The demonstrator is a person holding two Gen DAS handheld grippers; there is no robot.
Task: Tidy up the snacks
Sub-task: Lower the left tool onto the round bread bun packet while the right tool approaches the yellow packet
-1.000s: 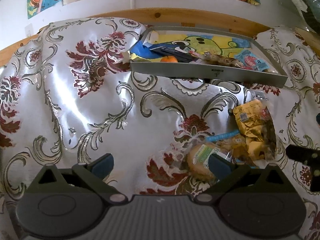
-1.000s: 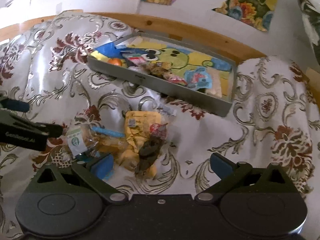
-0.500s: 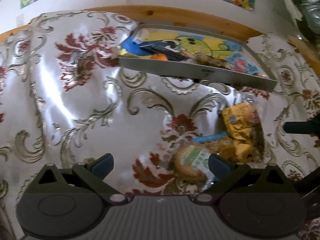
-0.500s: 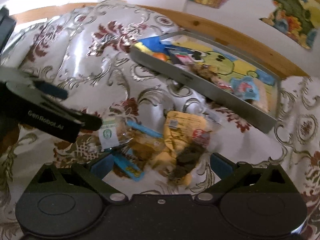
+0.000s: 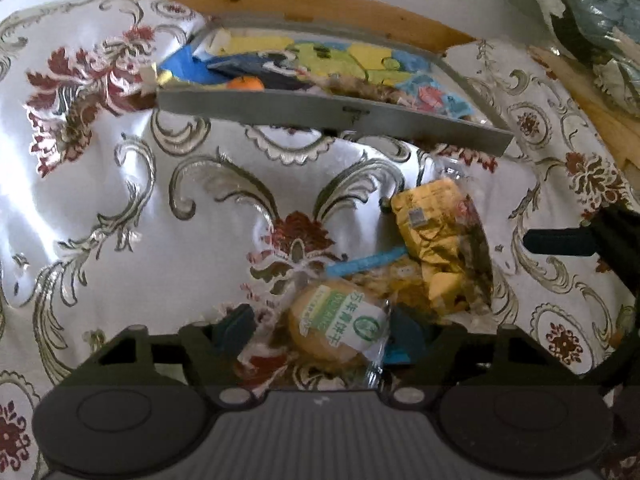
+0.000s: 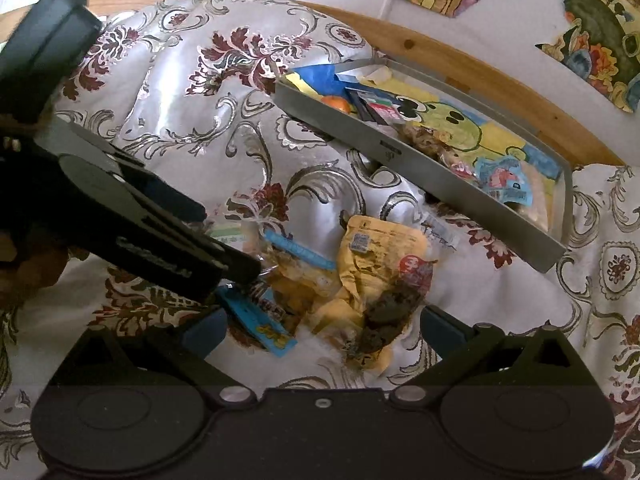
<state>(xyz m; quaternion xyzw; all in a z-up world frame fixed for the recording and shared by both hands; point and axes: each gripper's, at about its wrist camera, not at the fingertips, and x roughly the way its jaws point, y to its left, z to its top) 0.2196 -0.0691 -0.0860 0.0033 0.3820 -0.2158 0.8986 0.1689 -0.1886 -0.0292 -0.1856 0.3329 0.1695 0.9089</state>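
- The left gripper (image 5: 320,330) sits low over the flowery cloth (image 5: 120,220), with its jaws narrowed around a round biscuit in a clear wrapper (image 5: 340,330). The blue pads (image 5: 236,326) are right at the wrapper's sides, but it's hard to say if they're actually squeezing it or just framing it.
- The biscuit pack has a white and green label and lies on the cloth at the near-left end of the snack pile.
- Just past it there's a blue-edged packet (image 5: 364,262), and a crumpled yellow bag (image 5: 436,232) to its right, all bunched together and touching.
- From the right wrist camera, the right gripper (image 6: 322,330) hangs over the same pile with its jaws wide apart and nothing between them.
- Between those jaws on the cloth lies another blue strip packet (image 6: 260,318), plus a dark brown lump of something (image 6: 388,316) lying on the yellow bag's near end. Can't tell what the lump is.
- The left gripper comes in from the left of that view and covers most of the biscuit pack there.
- Further back sits a grey tray (image 6: 420,164) with a cartoon picture on its floor, already holding an orange (image 6: 336,103), a dark packet (image 6: 374,110), a blue and pink pouch (image 6: 502,180) and a few more wrapped bits.
- The tray is well apart from the pile, near a wooden rail (image 6: 480,68) by the wall.
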